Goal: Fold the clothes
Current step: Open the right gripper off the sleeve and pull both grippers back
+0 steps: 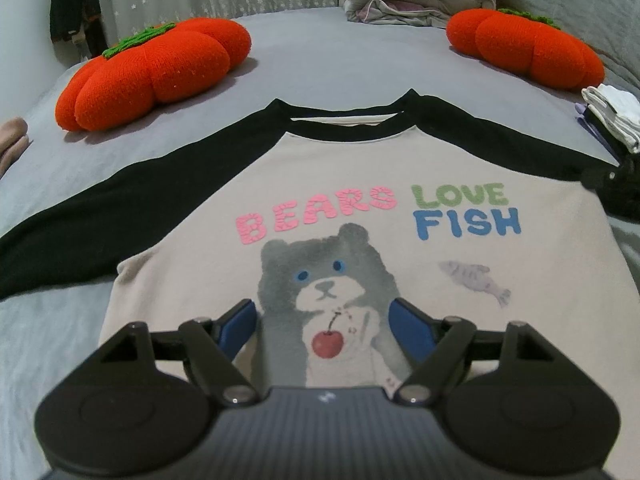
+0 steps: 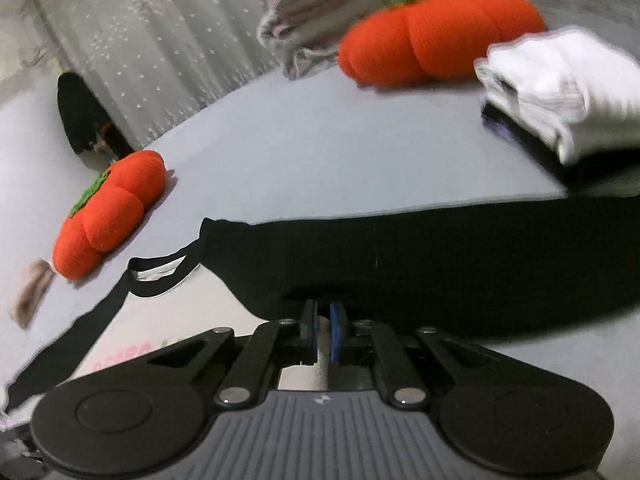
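- A bear-print shirt (image 1: 360, 168) lies face up on the bed (image 1: 320, 60); body flat, left sleeve spread.
- Left claw (image 1: 324, 320) hovers spread above it.
- Right claw (image 2: 323, 334) pinches the shirt by its black right sleeve (image 2: 440, 264).
- Folded clothes (image 2: 560, 92) sit nearby.

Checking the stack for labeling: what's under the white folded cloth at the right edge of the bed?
The white folded cloth sits on a dark folded garment, whose edge shows below it. A purple sliver peeks out beside that. How many layers lie beneath is covered.
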